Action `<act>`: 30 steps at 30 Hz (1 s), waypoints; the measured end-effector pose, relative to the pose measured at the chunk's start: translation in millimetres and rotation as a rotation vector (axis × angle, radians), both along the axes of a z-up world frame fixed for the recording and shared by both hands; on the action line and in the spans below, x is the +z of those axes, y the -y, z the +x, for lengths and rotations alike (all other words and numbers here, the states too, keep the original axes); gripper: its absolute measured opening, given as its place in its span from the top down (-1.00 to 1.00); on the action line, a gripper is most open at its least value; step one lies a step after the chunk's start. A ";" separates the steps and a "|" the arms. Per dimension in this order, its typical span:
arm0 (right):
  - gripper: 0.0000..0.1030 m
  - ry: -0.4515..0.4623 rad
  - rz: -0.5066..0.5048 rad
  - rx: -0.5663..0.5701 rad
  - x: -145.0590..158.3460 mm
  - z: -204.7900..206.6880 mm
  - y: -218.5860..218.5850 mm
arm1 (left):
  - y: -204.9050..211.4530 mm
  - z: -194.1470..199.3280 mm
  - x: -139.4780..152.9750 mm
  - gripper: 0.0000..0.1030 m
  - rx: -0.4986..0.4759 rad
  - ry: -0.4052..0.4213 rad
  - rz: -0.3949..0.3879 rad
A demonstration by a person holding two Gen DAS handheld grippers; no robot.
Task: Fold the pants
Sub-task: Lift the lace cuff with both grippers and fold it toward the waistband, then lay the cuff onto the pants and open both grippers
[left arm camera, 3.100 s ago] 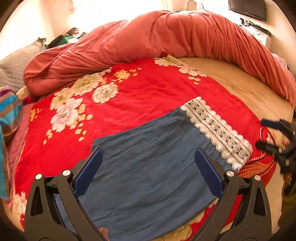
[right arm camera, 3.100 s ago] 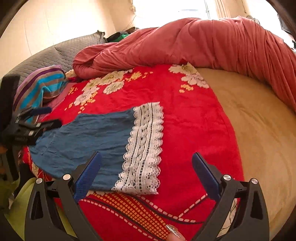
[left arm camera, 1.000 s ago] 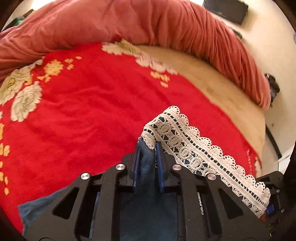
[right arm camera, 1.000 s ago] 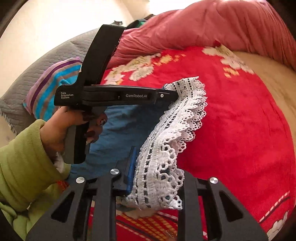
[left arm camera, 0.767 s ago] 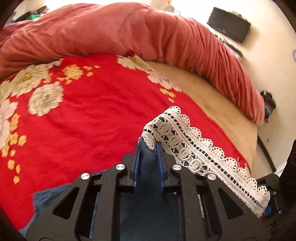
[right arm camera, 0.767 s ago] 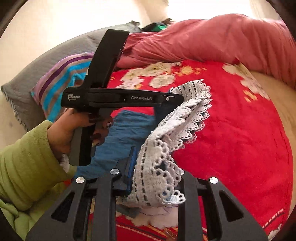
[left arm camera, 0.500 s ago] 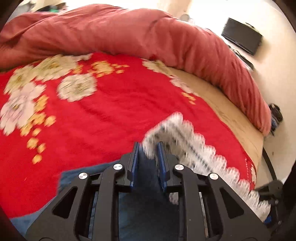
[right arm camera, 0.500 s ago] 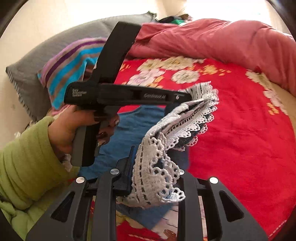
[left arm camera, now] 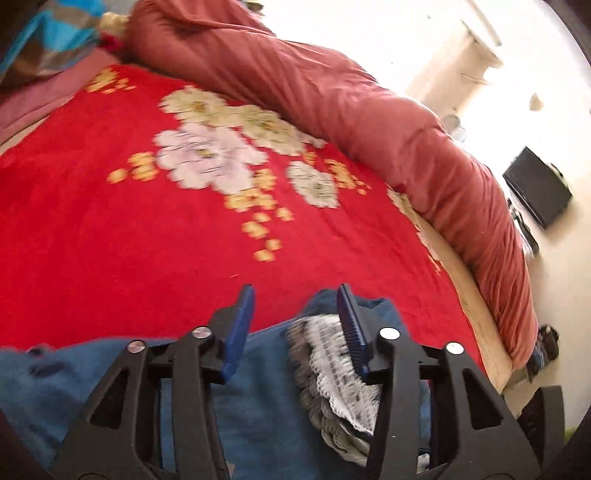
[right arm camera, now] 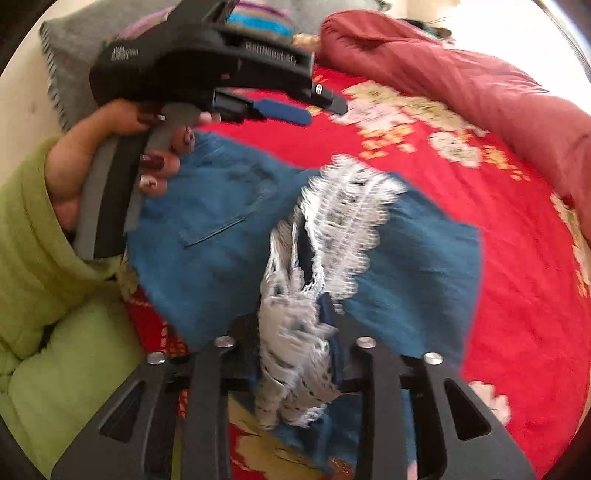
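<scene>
The blue pants (right arm camera: pixel 229 236) lie on the red floral blanket (left arm camera: pixel 110 229) of the bed, their white lace hem (right arm camera: pixel 343 218) now brought over onto the blue cloth near a stitched pocket line; three seconds ago the pants lay flat with the hem stretched out to one side, and half a second ago both claws still pinched that hem up in the air.

The left claw (left arm camera: pixel 295 299) has its jaws opening; the blue pads now stand clearly apart where a second ago they were clamped on the cloth; the lace hem (left arm camera: pixel 332 362) sags just inside the right-hand pad, touching it or nearly so, with no squeeze on it; in the right wrist view that claw (right arm camera: pixel 317 107) is seen from the side, gripped by a hand (right arm camera: pixel 122 162) in a green sleeve (right arm camera: pixel 33 240), above the pants' far edge.

The right claw (right arm camera: pixel 295 325) is also opening; bunched lace still sits between its jaws, but motion blur hides whether the pads press on it, so I cannot tell if it has let go.

The rolled reddish duvet (left arm camera: pixel 369 110) runs along the far side of the bed; a striped pillow (left arm camera: pixel 48 33) has come into the left view's top corner.
</scene>
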State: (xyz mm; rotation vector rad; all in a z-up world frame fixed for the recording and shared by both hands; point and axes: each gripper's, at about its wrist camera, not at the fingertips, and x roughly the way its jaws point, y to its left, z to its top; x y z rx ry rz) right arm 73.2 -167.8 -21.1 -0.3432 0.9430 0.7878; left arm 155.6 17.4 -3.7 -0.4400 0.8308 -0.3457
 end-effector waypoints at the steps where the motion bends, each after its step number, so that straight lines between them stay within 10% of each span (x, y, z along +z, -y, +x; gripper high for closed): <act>1: -0.01 0.000 0.001 0.021 -0.1 -3.9 -4.4 | -4.9 -3.4 -2.6 0.22 0.010 -0.009 -0.010; 11: -0.12 0.113 0.101 0.011 53.5 -2.6 30.6 | -5.2 -24.0 -13.8 0.06 -0.012 -0.054 -0.052; 18: -0.12 0.050 0.117 -0.228 35.5 56.4 82.6 | 22.8 -17.5 -27.6 0.06 -0.092 -0.117 -0.078; 27: -0.12 0.032 0.124 -0.222 18.0 92.4 83.0 | 47.4 12.2 -52.4 -0.24 -0.112 -0.205 -0.094; 30: -0.12 0.022 0.115 -0.224 10.8 102.7 80.7 | 55.1 17.8 -52.0 -0.03 -0.117 -0.201 -0.072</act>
